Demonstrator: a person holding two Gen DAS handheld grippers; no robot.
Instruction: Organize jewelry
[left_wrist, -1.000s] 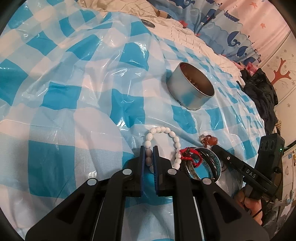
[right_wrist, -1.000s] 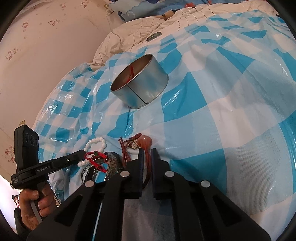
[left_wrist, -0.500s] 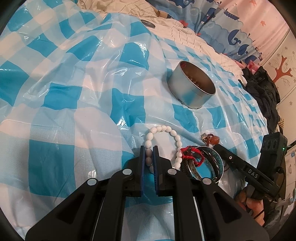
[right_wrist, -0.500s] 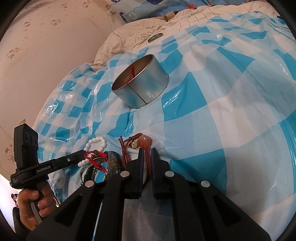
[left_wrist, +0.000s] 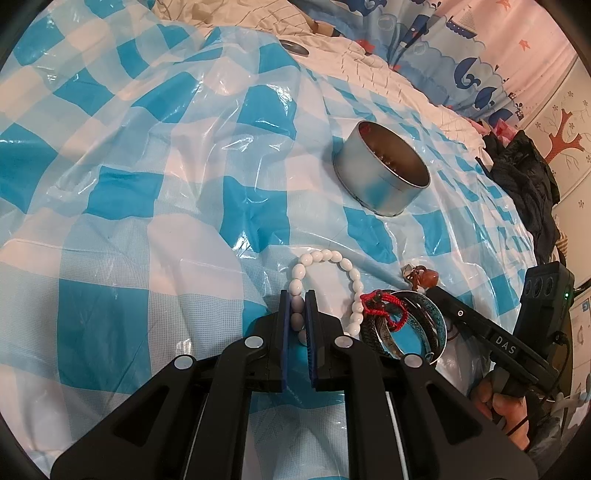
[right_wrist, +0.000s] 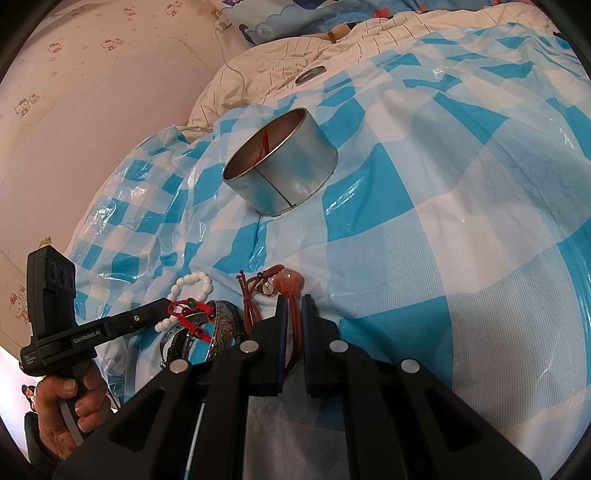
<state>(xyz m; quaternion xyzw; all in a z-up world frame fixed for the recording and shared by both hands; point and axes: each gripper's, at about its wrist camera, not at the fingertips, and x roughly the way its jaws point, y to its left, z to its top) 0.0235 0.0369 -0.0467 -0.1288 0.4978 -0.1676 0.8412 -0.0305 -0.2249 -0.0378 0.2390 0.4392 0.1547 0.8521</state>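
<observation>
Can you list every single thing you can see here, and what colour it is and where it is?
Tin: one, silver, round and open, on the sheet beyond the jewelry; a red string inside.
Checked sheet: one, blue and white plastic, spread under everything.
White bead bracelet: one, white, on the sheet, pinched by the left claw.
Red cord bracelet: one, red, lying over the bangles.
Bangles: a few, dark patterned metal, stacked beside the beads.
Pendant on brown cord: one, orange-pink stone, cord pinched in the right claw.
Small metal disc: one, grey, on the cream bedding behind.
Left claw: black, shut on beads.
Right claw: black, shut on cord.
</observation>
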